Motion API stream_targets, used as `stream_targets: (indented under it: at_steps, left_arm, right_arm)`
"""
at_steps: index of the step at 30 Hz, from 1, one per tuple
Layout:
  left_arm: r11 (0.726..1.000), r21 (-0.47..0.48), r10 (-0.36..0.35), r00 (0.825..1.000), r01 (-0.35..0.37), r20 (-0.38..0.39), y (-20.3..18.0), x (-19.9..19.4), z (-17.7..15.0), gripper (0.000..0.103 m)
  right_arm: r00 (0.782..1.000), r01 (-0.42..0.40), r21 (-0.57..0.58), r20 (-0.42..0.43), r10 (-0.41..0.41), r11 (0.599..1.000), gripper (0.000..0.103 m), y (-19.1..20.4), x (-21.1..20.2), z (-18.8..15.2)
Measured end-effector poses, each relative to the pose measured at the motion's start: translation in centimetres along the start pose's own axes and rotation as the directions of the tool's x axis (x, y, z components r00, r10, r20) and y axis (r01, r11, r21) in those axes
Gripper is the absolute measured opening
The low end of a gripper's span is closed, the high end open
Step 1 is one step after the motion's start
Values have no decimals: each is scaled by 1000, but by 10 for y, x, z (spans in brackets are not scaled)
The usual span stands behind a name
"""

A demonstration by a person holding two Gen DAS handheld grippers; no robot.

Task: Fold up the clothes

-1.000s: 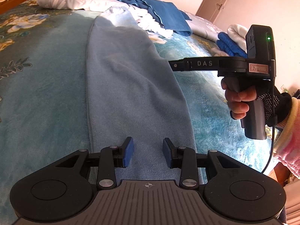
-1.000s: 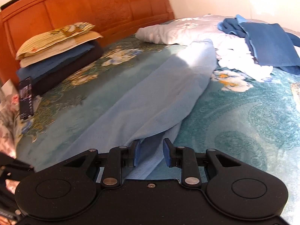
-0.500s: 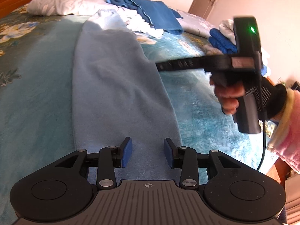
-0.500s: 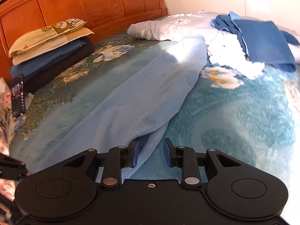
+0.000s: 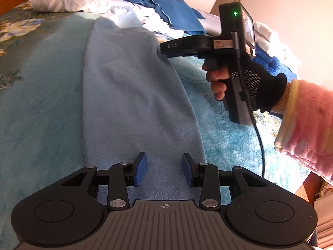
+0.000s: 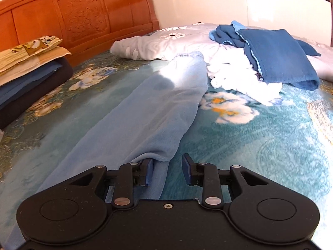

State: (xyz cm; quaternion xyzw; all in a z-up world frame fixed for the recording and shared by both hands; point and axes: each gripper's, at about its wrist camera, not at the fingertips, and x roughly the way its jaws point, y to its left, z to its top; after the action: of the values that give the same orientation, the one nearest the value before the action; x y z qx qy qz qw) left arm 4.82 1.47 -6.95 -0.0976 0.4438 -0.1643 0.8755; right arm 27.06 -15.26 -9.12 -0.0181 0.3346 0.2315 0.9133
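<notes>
Claws: left claw (image 5: 164,171) was parted, empty, poised low over the near end of the garment (image 5: 133,95); right claw (image 6: 167,171) was parted too, gripping nothing, with a raised fold of the right edge lying between its pads.
Garment: pale blue, long and narrow, spread on the bed (image 5: 37,95); apparently already doubled lengthwise, since the right wrist view showed an upper layer lying over a lower one at that edge.
Long axis: ran straight ahead from the left claw, from its pads away to the far end by the pile (image 6: 260,60) of other clothes.
Right claw's bearing: seen from the left claw, it stood ahead and to the right, at about mid-length of the right edge, nose pointing left across the cloth.
Right hand: gloved hand (image 5: 249,83) held the handle, out past the edge, over the bed.
Nearer claw: left for the near end; right for the side edge. Far end lay well beyond both.
Judgement: the strip would suit a crosswise fold, near end carried along the axis toward the far end; whether another fold was wanted could not be told.
Risk: soft fleece might sag or slip if pinched through one layer only.
</notes>
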Motion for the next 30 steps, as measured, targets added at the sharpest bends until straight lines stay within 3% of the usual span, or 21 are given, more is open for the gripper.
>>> stream_targets:
  at_steps: [1, 5, 7, 10, 11, 14, 18, 24, 30]
  left_arm:
    - [1000, -2, -2, 1000, 2, 0, 0, 0, 0, 34]
    - [1000, -9, -5, 1000, 5, 3, 1, -1, -1, 34]
    - [1000, -10, -3, 1000, 3, 3, 1, -1, -1, 34]
    - [1000, -11, -4, 1000, 4, 2, 2, 1, 0, 34]
    - [1000, -14, -6, 1000, 6, 2, 3, 1, 0, 34]
    - [1000, -16, -8, 1000, 8, 4, 3, 1, 0, 34]
    - [1000, -11, -9, 1000, 9, 5, 3, 1, 0, 35]
    - [999, -42, -18, 1000, 18, 9, 6, -1, 1, 35]
    - [998, -15, 62, 995, -61, 80, -5, -15, 10, 35]
  right_arm:
    - [1000, 15, -3, 5, -15, 1000, 29, 0, 2, 1]
    - [995, 98, 22, 29, -98, 995, 9, -11, 0, 5]
    - [990, 134, 59, 34, -136, 989, 6, -22, -3, 8]
    - [992, 119, 141, 15, -122, 983, 7, -43, -6, 11]
    - [993, 113, 144, 10, -116, 983, 12, -46, -6, 10]
    - [999, 44, 84, -31, -42, 996, 17, -42, -6, 5]
    - [997, 37, -9, -64, -38, 999, 17, -26, -1, 0]
    - [999, 3, 27, -34, -2, 1000, 27, -30, 8, 6]
    - [1000, -14, 16, -9, 14, 1000, 27, -28, 21, 16]
